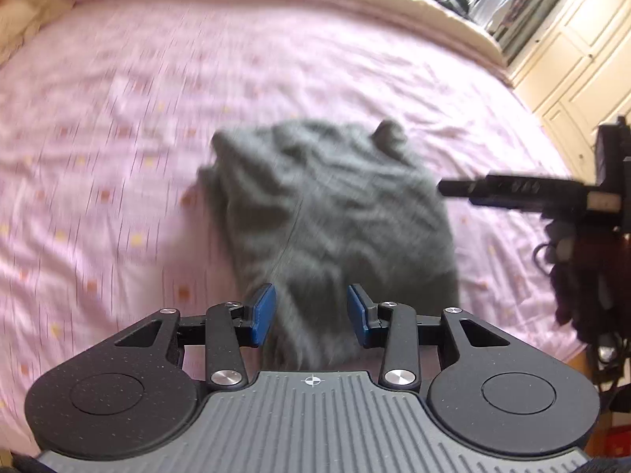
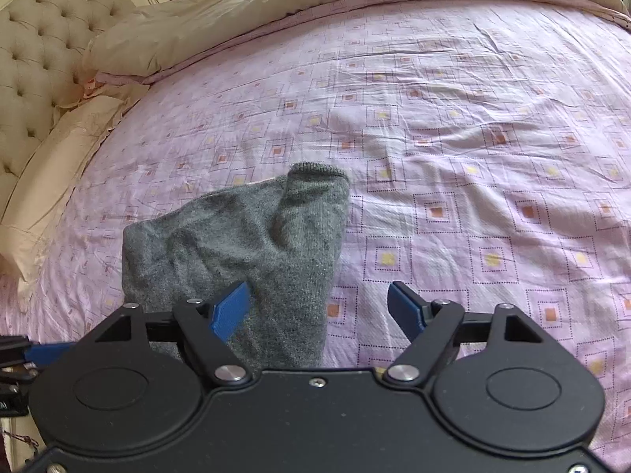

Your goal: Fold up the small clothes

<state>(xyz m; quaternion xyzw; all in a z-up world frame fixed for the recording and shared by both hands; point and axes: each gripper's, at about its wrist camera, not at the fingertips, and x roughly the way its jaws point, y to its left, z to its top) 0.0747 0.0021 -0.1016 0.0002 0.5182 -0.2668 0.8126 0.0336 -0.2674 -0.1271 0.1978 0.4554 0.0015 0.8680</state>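
Tufted headboard point(image 2: 35, 55) in right view only.

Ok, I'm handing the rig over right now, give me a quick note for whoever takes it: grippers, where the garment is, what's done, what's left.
Left gripper: open, empty, over the near edge of the grey knit garment; its view is motion-blurred.
Right gripper: open, empty, at the garment's right near edge; one blue pad overlaps the cloth, the other is over the bedspread.
Garment: bunched and rumpled on the pink patterned bedspread, one tube-like end sticking up at the far side. Type unclear.
Done: no neat fold visible.
Left: flatten it, then fold. Neither gripper has a grip yet.
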